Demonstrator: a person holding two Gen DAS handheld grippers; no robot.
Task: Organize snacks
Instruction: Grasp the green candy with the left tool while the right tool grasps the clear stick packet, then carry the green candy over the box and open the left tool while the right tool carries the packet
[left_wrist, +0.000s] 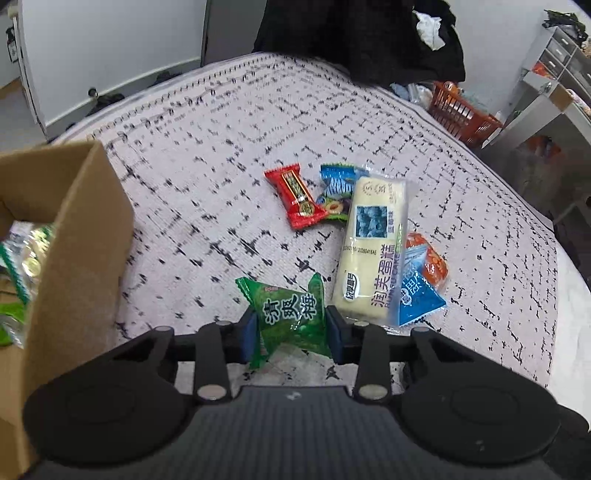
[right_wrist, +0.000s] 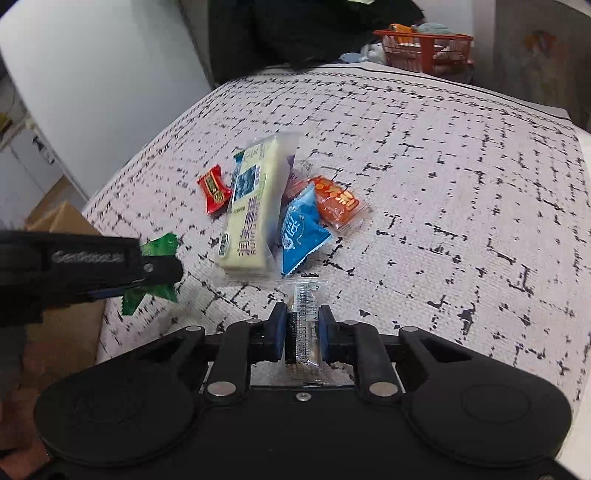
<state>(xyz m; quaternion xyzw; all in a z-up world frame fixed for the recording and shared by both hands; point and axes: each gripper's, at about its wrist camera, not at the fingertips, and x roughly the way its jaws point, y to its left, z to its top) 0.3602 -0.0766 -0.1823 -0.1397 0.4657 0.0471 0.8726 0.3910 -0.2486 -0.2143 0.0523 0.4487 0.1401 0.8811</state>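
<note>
Between the left gripper (left_wrist: 291, 328) pads sits a green candy (left_wrist: 290, 317).

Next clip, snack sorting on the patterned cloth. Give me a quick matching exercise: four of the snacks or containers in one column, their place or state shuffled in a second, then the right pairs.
Things:
1. green candy packet
2. clear-wrapped bar
3. red candy packet
4. cardboard box

Place or state:
A. lying loose on the cloth, beside the long cake packet
B. clamped in the left gripper
C. standing open at the left edge, packets already inside
D. clamped in the right gripper

Pairs: 1-B, 2-D, 3-A, 4-C
</note>
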